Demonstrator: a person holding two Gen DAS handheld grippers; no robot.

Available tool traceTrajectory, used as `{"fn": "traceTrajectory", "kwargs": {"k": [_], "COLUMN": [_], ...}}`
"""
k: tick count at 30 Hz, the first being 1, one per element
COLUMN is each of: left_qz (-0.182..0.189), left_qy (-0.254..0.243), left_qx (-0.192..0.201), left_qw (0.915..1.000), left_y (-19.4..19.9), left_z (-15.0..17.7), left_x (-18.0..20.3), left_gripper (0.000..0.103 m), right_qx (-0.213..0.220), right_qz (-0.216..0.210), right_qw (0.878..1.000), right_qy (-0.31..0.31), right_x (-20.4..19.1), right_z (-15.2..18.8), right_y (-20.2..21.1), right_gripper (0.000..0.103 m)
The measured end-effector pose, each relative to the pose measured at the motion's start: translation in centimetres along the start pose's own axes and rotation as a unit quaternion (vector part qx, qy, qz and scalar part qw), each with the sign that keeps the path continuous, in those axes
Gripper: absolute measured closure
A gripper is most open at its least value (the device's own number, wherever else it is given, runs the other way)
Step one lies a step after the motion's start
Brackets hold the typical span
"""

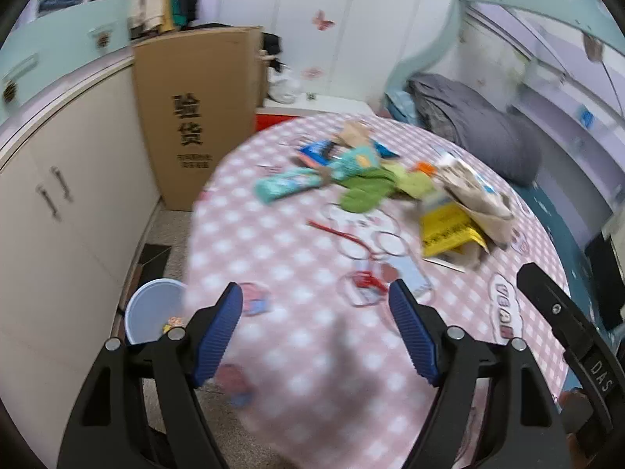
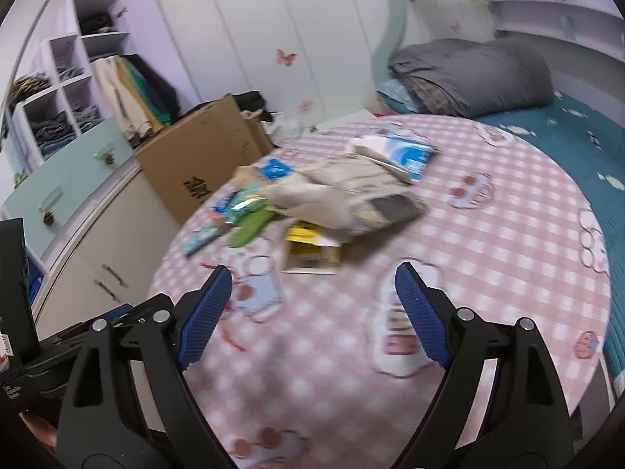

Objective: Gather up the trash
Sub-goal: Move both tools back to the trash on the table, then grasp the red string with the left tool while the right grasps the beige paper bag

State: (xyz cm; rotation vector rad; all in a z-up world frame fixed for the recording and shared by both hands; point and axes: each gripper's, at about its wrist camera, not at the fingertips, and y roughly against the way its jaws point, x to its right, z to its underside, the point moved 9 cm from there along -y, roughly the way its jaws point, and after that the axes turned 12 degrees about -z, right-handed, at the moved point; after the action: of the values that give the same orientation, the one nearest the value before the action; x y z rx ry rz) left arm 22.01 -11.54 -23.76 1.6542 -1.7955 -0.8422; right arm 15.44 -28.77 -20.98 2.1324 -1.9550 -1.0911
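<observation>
Left gripper (image 1: pixel 316 293): jaws spread wide, nothing between the blue pads; it hangs over the near edge of the table, tilted down toward the cloth, a stance that suits reaching for the next piece
Right gripper (image 2: pixel 312 277): jaws also spread, empty; beside its partner and aimed at the same heap, so either hand could take what lies closest to it
Just ahead of the left pads: bare pink checked tablecloth (image 1: pixel 297 258) with printed figures; a thin red strip (image 1: pixel 340 232) lies a little further on, though blur leaves it unclear whether that is litter or print
Below and to the left of the left gripper: a pale blue bin (image 1: pixel 150 310) on the floor, tight against the table edge; likely set there so pieces can be dropped with a short swing; something small and coloured lies at its bottom
Further ahead, the trash: 1 loose heap across the middle of the table; teal wrapper (image 1: pixel 287 185), green wrapper (image 1: pixel 365 193), yellow pack (image 1: pixel 449 232), crumpled beige paper bag (image 2: pixel 351 191), blue-and-white pouch (image 2: pixel 410 154)
Nearest to the right gripper: the yellow pack, partly under the beige bag
Beyond the table: cardboard box (image 1: pixel 195 117) by the cabinets; grey bedding (image 2: pixel 468 74) on the bed
Judgement: collecting is barely begun; the heap remains untouched on the table
</observation>
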Motion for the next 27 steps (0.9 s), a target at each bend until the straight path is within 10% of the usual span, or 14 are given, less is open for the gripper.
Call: {"fn": "traceTrajectory", "kwargs": {"k": [8, 14, 17, 24, 27], "left_qz": [-0.004, -0.015, -0.026, -0.025, -0.026], "left_qy": [-0.038, -0.049, -0.064, -0.007, 0.011], "left_qx": [-0.023, -0.033, -0.024, 0.004, 0.019], "left_qw": [0.9990, 0.9981, 0.9973, 0.9997, 0.9994], "left_y": [-3.1, -5.1, -5.6, -5.3, -4.6], "left_z": [0.6, 0.6, 0.3, -2.3, -3.2], "left_x": [3.6, 4.0, 4.0, 1.3, 0.1], "left_gripper": [0.029, 0.056, 0.095, 0.099, 0.099], "right_qx": [-0.002, -0.011, -0.021, -0.071, -0.093], "right_qz": [0.009, 0.007, 0.011, 0.038, 0.035], "right_qw": [1.000, 0.999, 0.997, 0.987, 0.984], "right_qy": [-0.002, 0.040, 0.071, 0.141, 0.148], "right_x": [2.7, 1.8, 1.0, -0.2, -0.3], "right_z": [-0.9, -2.8, -3.7, -4.3, -3.7], "right_y": [0.1, -1.9, -3.5, -8.1, -9.1], "right_gripper": [0.018, 0.017, 0.017, 0.017, 0.052]}}
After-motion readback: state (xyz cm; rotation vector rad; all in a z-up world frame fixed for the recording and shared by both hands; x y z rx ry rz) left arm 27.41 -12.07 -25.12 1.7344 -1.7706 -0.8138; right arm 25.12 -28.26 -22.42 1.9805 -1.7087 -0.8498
